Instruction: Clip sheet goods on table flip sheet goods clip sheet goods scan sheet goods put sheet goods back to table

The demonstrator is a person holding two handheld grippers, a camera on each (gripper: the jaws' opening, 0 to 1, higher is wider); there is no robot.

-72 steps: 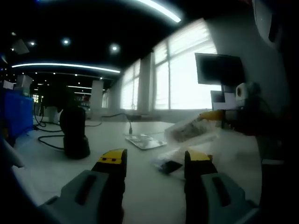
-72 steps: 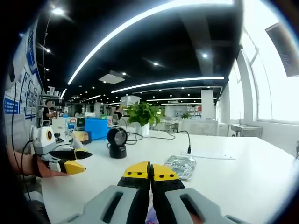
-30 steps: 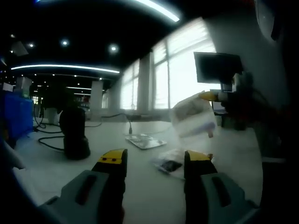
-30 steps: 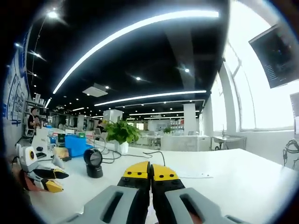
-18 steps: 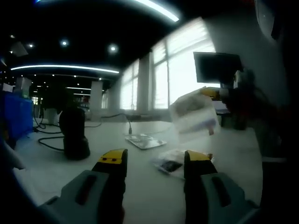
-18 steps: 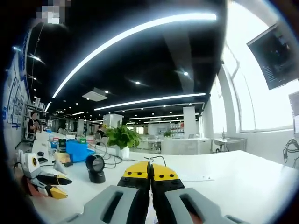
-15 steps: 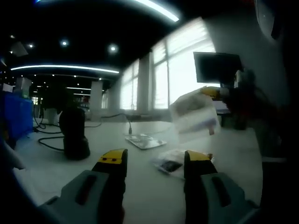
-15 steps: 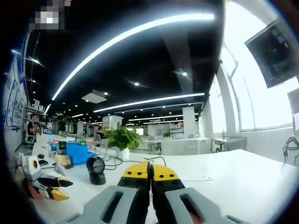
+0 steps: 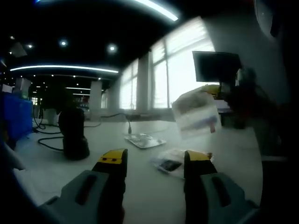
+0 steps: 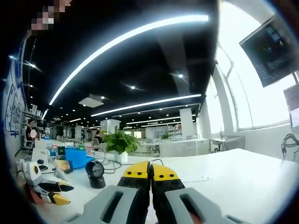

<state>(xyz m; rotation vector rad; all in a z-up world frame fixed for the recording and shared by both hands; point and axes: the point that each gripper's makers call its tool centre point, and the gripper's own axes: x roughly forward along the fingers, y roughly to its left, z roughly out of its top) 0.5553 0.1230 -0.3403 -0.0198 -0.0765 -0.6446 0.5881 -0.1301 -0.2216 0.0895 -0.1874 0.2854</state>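
Note:
A clear plastic packet of sheet goods (image 9: 196, 114) hangs in the air at the right of the left gripper view, held at its top corner by my right gripper (image 9: 219, 89). In the right gripper view my right gripper (image 10: 150, 170) has its yellow-tipped jaws pressed together. My left gripper (image 9: 154, 159) stands open low over the white table (image 9: 56, 172), nothing between its jaws. It also shows at the lower left as the left gripper (image 10: 55, 192). Another packet (image 9: 170, 164) lies on the table just past my right jaw, and a flat one (image 9: 145, 140) lies farther back.
A black scanner (image 9: 74, 136) on a stand is at the left with its cable; the same scanner (image 10: 96, 174) shows beyond the left gripper. A monitor (image 9: 217, 67) stands at the right. A potted plant (image 10: 119, 141) and a blue box (image 10: 74, 156) sit far back.
My right gripper has lifted the packet off the table and holds it up in the air, drifting slightly higher. My left gripper has stayed in place and open.

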